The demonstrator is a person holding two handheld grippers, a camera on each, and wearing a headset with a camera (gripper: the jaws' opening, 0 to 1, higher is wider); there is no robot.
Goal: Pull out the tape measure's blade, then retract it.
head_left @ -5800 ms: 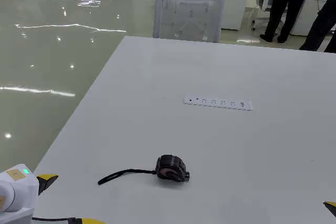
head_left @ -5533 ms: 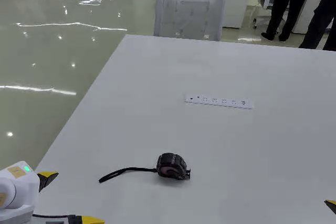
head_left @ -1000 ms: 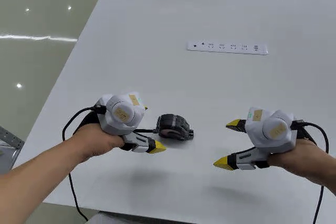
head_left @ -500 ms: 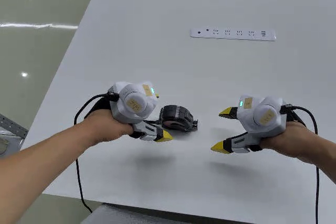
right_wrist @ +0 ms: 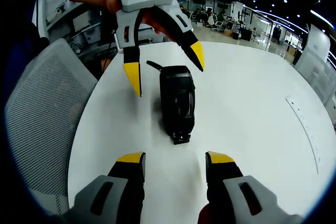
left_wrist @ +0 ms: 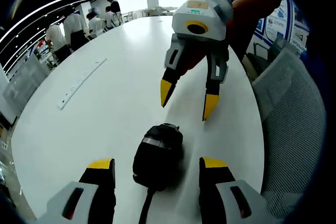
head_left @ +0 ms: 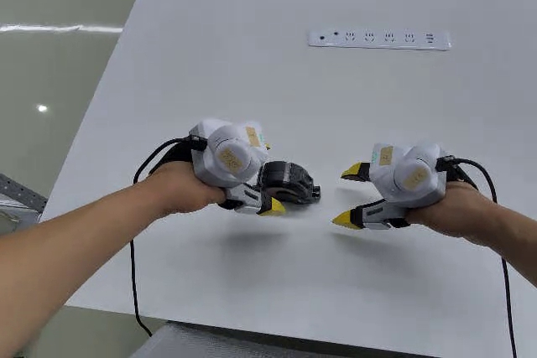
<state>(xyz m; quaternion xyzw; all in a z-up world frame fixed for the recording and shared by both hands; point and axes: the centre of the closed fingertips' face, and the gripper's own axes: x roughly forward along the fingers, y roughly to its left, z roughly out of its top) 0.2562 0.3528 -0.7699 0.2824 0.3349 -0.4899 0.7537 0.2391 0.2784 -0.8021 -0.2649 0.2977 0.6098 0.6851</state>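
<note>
The black tape measure [head_left: 289, 182] lies on the white table [head_left: 252, 64] near its front edge, blade end pointing right. My left gripper [head_left: 270, 178] is open, its yellow-tipped jaws standing on either side of the case with small gaps. The case [left_wrist: 157, 153] sits between its tips, and the wrist strap [left_wrist: 147, 211] trails back under it. My right gripper [head_left: 348, 196] is open a short way to the right, facing the blade end and apart from it. The right gripper view has the tape measure [right_wrist: 177, 100] ahead, with the left gripper [right_wrist: 165, 66] astride it.
A white power strip [head_left: 379, 38] lies farther back on the table. The table's front edge runs just below both hands. A grey mesh chair [left_wrist: 294, 129] stands beside the table. People stand in the background of the left gripper view.
My left gripper has moved right until its jaws straddle the tape measure. My right gripper has come closer from the right. The head camera has shifted too.
</note>
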